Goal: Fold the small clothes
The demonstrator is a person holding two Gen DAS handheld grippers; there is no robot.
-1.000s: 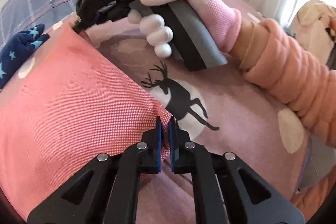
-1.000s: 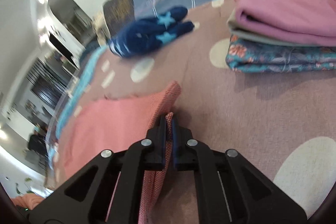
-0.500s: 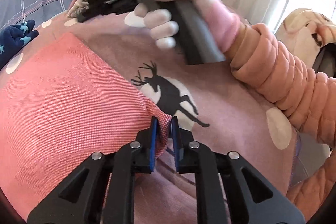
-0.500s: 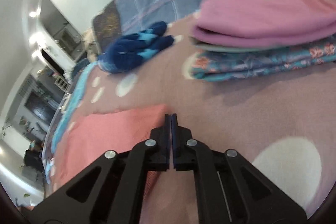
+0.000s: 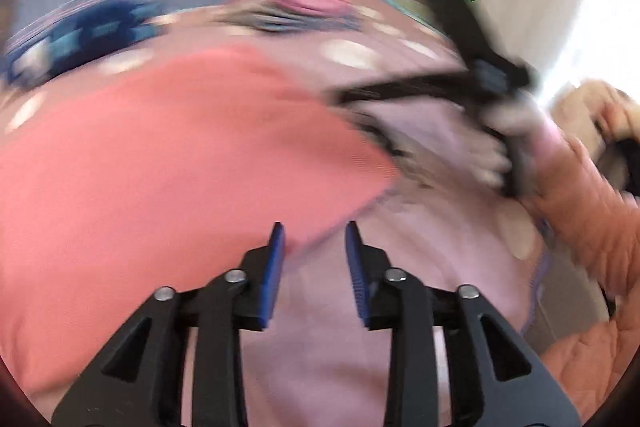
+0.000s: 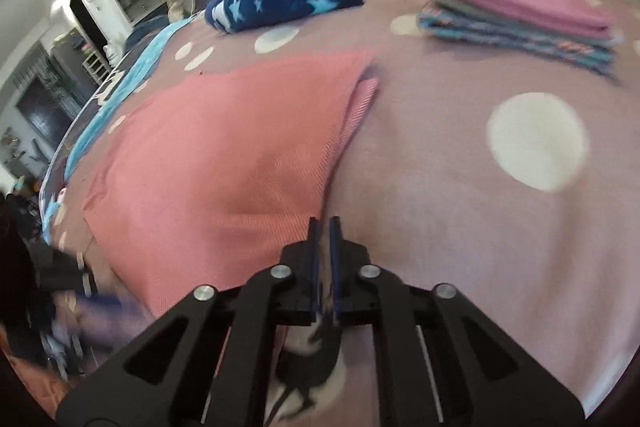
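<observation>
A: Left gripper (image 5: 314, 239)?
B: Jaws opening, nothing pressed; the coral cloth (image 5: 160, 167) edge lies under and just beyond the tips, released.
A: Right gripper (image 6: 325, 227)?
B: Jaws a slit apart and parting, empty; cloth's folded edge just left of the fingertips.
A: Surroundings?
B: Cloth flat on the dotted bedspread (image 6: 460, 195); folded stack (image 6: 520, 11) and navy star garment (image 6: 280, 1) well beyond.

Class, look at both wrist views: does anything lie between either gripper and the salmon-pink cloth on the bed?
Nothing visible does. The pink cloth lies flat directly ahead of the opening left gripper and beside the right gripper; neither holds anything.
</observation>
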